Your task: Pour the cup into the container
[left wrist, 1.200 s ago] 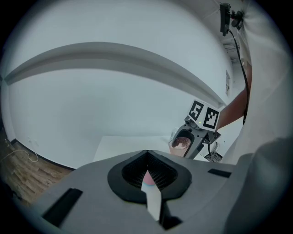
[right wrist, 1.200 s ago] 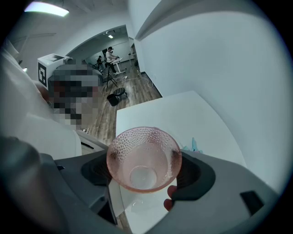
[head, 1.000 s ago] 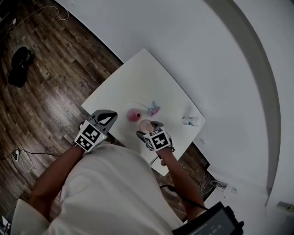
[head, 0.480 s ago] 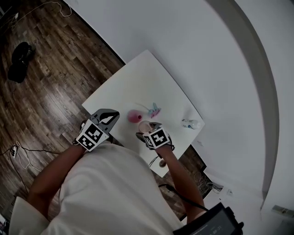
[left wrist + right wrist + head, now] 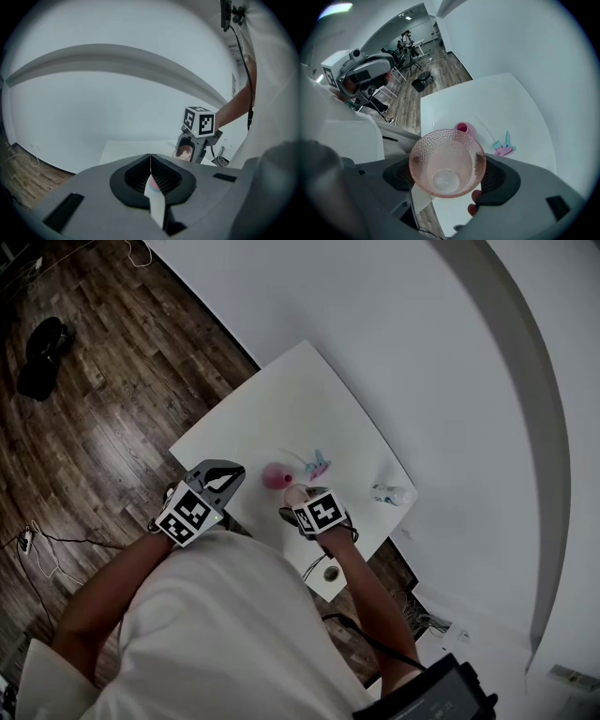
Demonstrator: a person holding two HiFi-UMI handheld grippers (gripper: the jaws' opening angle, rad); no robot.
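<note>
A pink dimpled glass cup (image 5: pixel 447 162) sits between the jaws of my right gripper (image 5: pixel 448 165), which is shut on its sides; I look down into its mouth. In the head view the right gripper (image 5: pixel 302 501) holds the cup (image 5: pixel 296 493) over the table's near edge. A small pink container (image 5: pixel 464 128) stands on the white table just beyond the cup, and shows as the container (image 5: pixel 275 476) from the head. My left gripper (image 5: pixel 150 158) is shut on nothing and hovers to the left of the container at the table's edge (image 5: pixel 228 472).
A blue and pink clip-like object (image 5: pixel 317 463) lies right of the container. A small clear item (image 5: pixel 388 492) rests near the table's right corner. The white table (image 5: pixel 281 404) stands against a white wall, with wooden floor (image 5: pixel 84 427) and cables to the left.
The right gripper with the cup has tipped slightly and shifted a little toward the container. The left gripper has stayed where it was.
</note>
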